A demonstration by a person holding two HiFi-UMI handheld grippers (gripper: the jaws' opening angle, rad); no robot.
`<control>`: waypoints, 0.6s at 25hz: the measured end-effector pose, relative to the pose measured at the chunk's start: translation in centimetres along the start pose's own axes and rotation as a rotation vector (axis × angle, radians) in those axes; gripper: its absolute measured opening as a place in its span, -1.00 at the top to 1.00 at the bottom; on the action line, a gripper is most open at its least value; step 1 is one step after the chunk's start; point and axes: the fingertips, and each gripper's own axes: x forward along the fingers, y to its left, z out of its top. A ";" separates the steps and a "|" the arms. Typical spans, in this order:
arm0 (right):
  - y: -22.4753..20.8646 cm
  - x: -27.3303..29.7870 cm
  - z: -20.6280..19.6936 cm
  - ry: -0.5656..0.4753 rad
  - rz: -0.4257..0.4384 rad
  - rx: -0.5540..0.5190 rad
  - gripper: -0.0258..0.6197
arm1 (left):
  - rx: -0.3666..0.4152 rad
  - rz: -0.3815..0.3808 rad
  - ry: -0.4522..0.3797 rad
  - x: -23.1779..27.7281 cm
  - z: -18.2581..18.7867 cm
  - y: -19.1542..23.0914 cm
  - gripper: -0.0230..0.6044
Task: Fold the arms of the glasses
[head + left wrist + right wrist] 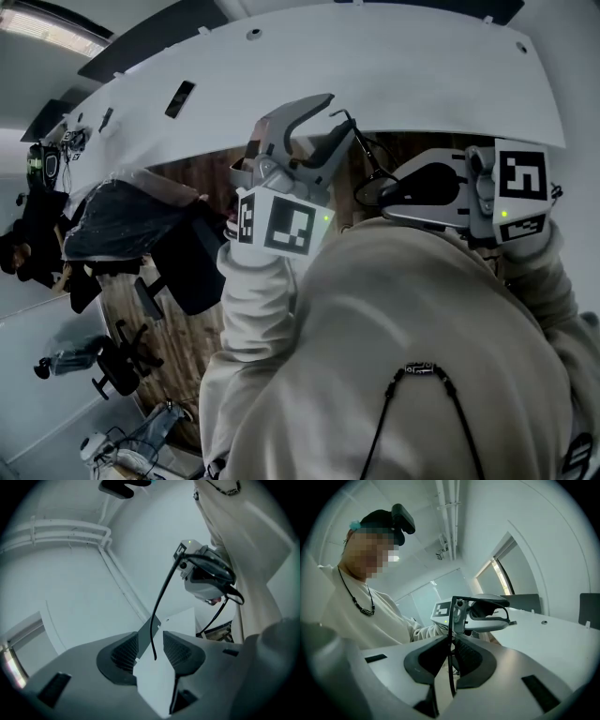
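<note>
Glasses [162, 595] are hanging pinched in right gripper [451, 658] fingers [471, 656] as anchor, left gripper [151, 641] fingers [123, 652] sitting spread around arm tip [153, 654] at 6 o'clock, probably regripping to fold.

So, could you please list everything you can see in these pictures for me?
glasses: one, thin black frame, held up between the two grippers
table: one, white, curved edge, ahead of the person
chairs: seemingly two, black, on the floor at the left
bundle: one, dark, under clear plastic, left of the table
floor: brown wood, below the table
necklace: one, black cord with a bead, on the chest
sweatshirt: one, cream, worn by the person
left gripper: one, grey, jaws apart around the tip of a glasses arm
right gripper: one, grey, jaws shut on the glasses
</note>
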 end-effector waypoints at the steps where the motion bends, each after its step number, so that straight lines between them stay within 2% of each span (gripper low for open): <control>1: 0.3 0.2 0.1 0.003 0.009 -0.008 0.73 | 0.025 0.004 0.013 0.0 0.0 -0.1 0.40; 3: 0.5 0.5 0.4 0.005 0.005 -0.024 0.73 | 0.064 0.025 0.026 -0.3 0.3 0.0 0.55; 4: 0.4 0.5 0.6 -0.001 0.001 -0.028 0.73 | 0.058 0.042 0.020 -0.6 0.5 0.2 0.77; 5: 0.4 0.4 0.8 -0.008 -0.001 -0.029 0.73 | 0.040 0.058 0.011 -0.8 0.6 0.4 0.84; 8: 0.5 0.4 1.1 -0.011 -0.002 -0.033 0.73 | -0.013 0.084 -0.007 -1.2 0.7 0.6 0.86; 15: 0.4 1.1 1.5 -0.025 0.008 -0.062 0.73 | -0.056 0.087 -0.021 -1.5 0.5 0.7 0.86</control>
